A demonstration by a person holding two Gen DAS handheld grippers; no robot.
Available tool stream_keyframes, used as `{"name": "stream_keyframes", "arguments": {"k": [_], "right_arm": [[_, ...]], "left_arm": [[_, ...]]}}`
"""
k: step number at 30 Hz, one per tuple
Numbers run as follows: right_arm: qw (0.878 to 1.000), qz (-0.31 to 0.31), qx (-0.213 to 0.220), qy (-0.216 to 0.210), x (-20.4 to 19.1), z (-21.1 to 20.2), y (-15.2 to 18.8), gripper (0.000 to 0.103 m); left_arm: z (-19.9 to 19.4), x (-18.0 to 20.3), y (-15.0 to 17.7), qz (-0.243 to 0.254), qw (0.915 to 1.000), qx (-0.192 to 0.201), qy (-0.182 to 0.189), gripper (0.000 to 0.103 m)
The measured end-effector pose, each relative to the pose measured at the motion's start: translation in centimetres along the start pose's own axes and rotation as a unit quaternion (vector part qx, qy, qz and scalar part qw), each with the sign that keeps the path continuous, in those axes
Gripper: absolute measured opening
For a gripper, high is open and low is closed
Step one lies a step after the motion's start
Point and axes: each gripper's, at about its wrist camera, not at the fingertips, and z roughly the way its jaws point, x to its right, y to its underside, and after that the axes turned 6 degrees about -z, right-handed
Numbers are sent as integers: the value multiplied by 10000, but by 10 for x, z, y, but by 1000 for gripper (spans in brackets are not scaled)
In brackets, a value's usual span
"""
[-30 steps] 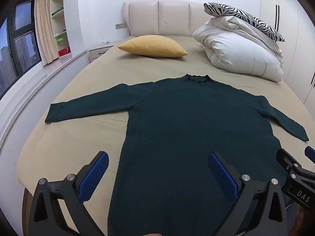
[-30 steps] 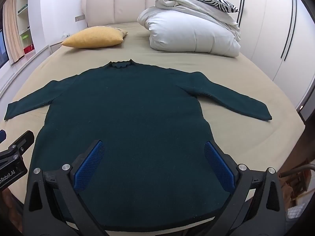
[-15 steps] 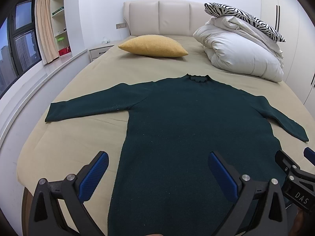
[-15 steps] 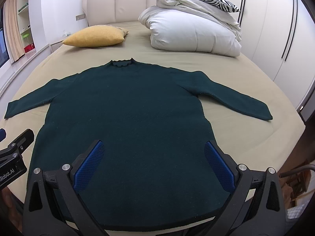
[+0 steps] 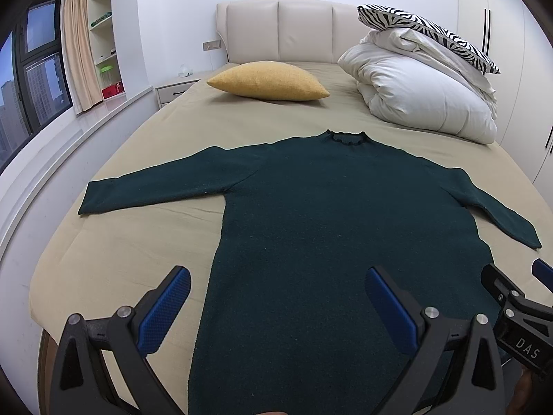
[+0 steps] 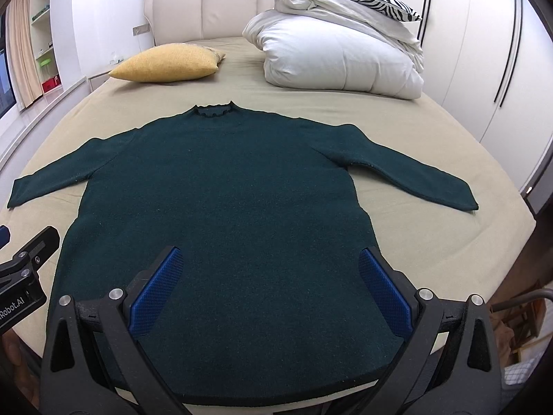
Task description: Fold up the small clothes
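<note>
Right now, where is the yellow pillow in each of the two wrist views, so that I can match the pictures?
Left wrist view: the yellow pillow lies upper centre, left of the white duvet.
Right wrist view: the yellow pillow lies upper left, again left of the white duvet.
Shared landmark: the collar of the dark green sweater, just nearer than the pillow in both.

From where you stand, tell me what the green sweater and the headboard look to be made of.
The green sweater looks like a matte, fuzzy knit, perhaps wool or acrylic: it has a napped surface, pale lint specks and a ruffled collar. The headboard looks like smooth cream leather or faux leather: padded panels with a soft sheen and stitched seams.
</note>
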Motion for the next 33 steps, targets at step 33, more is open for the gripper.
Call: {"name": "stream_keyframes", "arguments": {"k": [33], "right_arm": [[10000,-34,-46,-5,1,3,3,103]], "left_arm": [[1,1,-2,0,10000,-15,0,103]]}}
